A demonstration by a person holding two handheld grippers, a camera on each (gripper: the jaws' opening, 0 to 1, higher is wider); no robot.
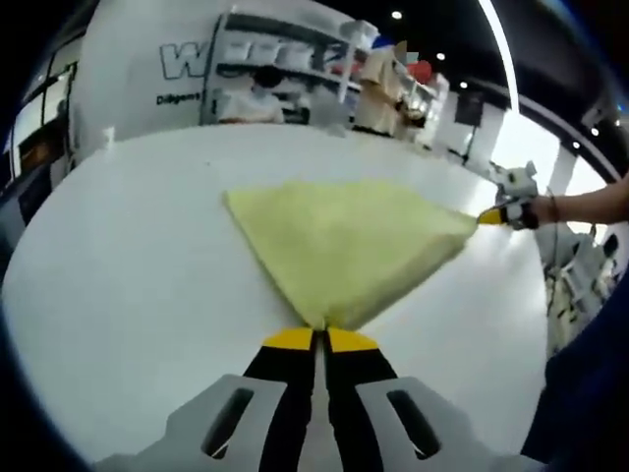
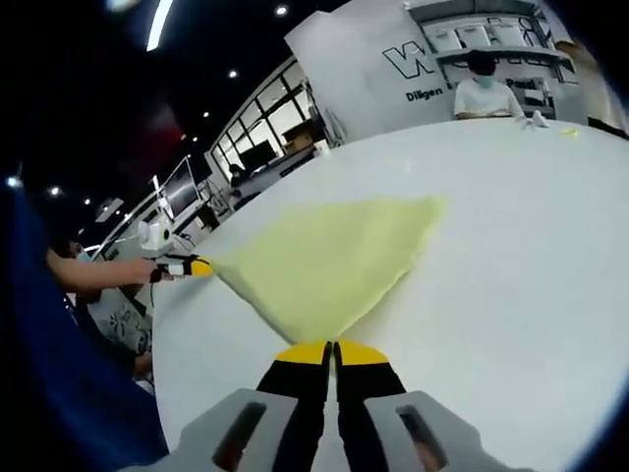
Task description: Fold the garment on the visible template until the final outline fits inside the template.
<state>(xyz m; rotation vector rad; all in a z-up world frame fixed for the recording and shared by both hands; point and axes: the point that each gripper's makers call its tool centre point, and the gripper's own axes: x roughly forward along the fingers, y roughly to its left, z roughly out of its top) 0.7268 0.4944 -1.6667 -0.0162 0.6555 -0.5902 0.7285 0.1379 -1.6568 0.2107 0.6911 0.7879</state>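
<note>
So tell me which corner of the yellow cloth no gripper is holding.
The far corner of the yellow cloth lies free on the white table. The left gripper and right gripper pinch the other two.

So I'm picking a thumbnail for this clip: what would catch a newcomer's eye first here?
The pale yellow garment stands out, spread as a triangle on the white table. The left claw is shut on its near corner in the left gripper view. The right claw pinches another corner, the cloth stretched between them. Behind the table, a seated person and a white banner.
</note>
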